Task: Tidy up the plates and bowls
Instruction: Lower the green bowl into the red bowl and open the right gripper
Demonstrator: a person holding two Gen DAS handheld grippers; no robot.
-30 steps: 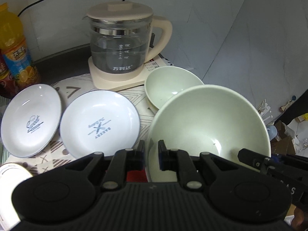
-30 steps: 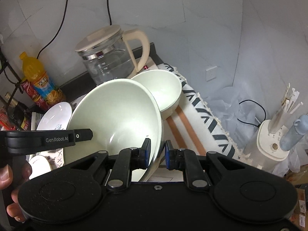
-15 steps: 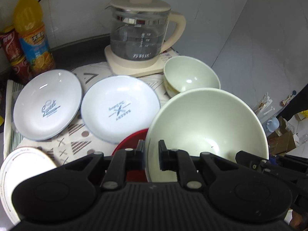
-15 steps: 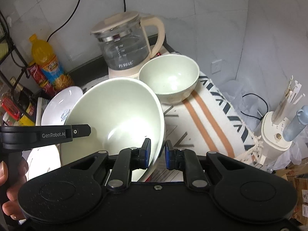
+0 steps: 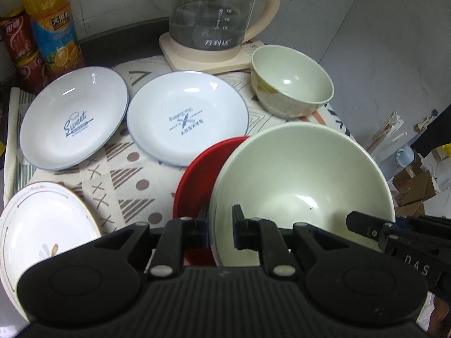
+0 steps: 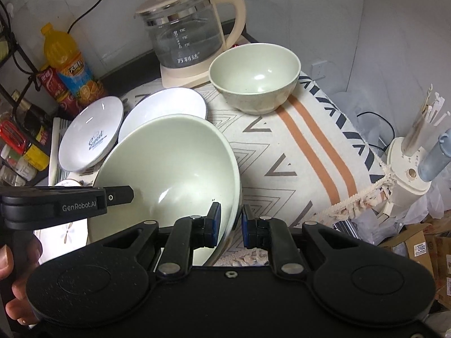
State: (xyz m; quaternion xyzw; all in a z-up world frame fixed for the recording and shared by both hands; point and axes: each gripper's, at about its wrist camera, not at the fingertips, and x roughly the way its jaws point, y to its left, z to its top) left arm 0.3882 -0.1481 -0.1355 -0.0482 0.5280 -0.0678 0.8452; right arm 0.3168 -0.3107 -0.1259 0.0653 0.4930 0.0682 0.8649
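The left gripper (image 5: 221, 231) pinches the near rim of the large pale green bowl (image 5: 304, 180), one finger inside and one outside; the right gripper (image 6: 230, 226) clamps the opposite rim the same way. Both sets of jaws are nearly closed on the wall of the bowl, which hangs tilted between them, its mouth facing up and toward the left gripper. Just under its left edge sits a red bowl (image 5: 197, 174). The patterned cloth (image 6: 282, 155) to the right lies bare up to its fringed edge. Beyond lie two white plates (image 5: 187, 118) (image 5: 73, 118), nearly touching, with a gold-rimmed plate (image 5: 42, 225) nearer. Farther back, a small green bowl (image 6: 255, 81) stands upright beside the glass kettle (image 6: 186, 33).
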